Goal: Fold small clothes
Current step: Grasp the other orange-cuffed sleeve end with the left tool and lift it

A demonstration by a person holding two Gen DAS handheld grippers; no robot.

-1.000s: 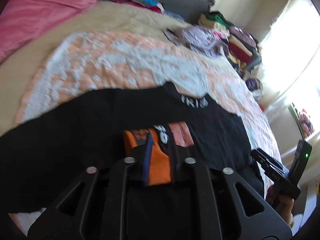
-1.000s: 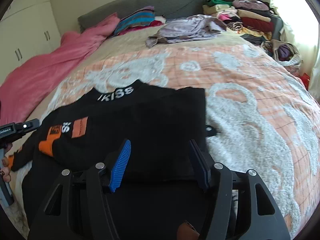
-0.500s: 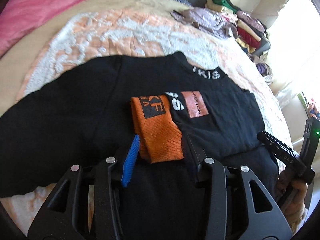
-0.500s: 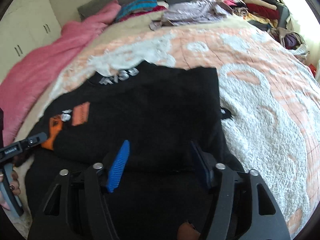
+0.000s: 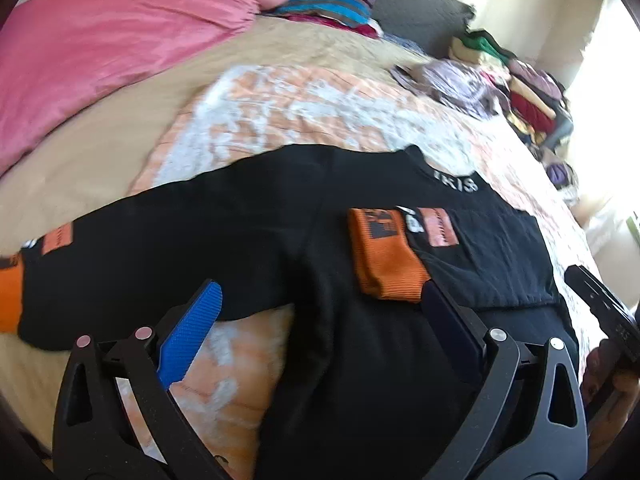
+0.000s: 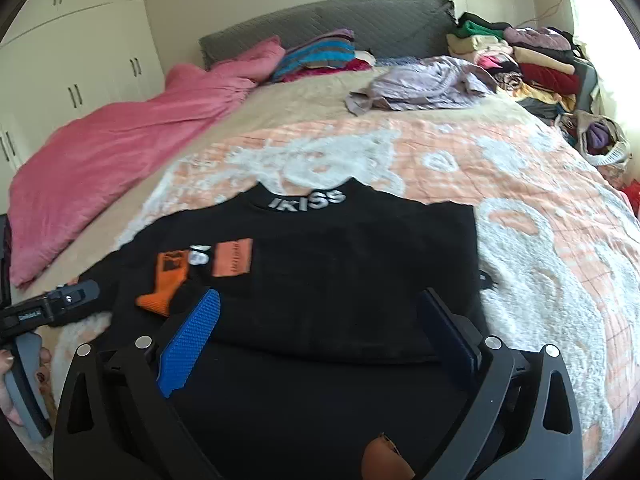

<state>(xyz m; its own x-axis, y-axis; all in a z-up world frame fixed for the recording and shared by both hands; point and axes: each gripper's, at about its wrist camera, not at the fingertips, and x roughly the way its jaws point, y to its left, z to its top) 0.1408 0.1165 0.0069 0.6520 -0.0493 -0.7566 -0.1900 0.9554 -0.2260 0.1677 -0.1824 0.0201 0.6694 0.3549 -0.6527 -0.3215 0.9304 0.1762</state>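
Left tongs point(image 5: 320, 316): jaws spread wide, gripping nothing; the black cloth lies under and between them.
Right tongs point(image 6: 320, 320): jaws also wide and empty, hovering over the lower body of the garment.
Black top point(image 6: 340, 272): the task's thing, flat on the bed right ahead of both tongs, collar with white lettering point(image 6: 308, 202) at its far edge.
Folded sleeve point(image 5: 476, 256): 1 sleeve lies across the chest, its orange cuff point(image 5: 384, 256) just beyond the left tongs' right finger and ahead-left of the right tongs.
Open sleeve point(image 5: 132, 248): the other sleeve stretches well out to the left of the left tongs, its orange cuff point(image 5: 10, 300) at the picture's edge.
Step in hand: probably bringing that open sleeve in over the chest.
How to do it well: pinch near the cuff, only 1 layer, lift low, lay it parallel to the first sleeve, and keep the shoulder line straight so both sides match.
Risk: the soft patterned blanket point(image 6: 540, 248) under the top may get pinched too.
Far beyond: pink quilt point(image 6: 120, 148) and a clothes pile point(image 6: 532, 64) near the headboard.
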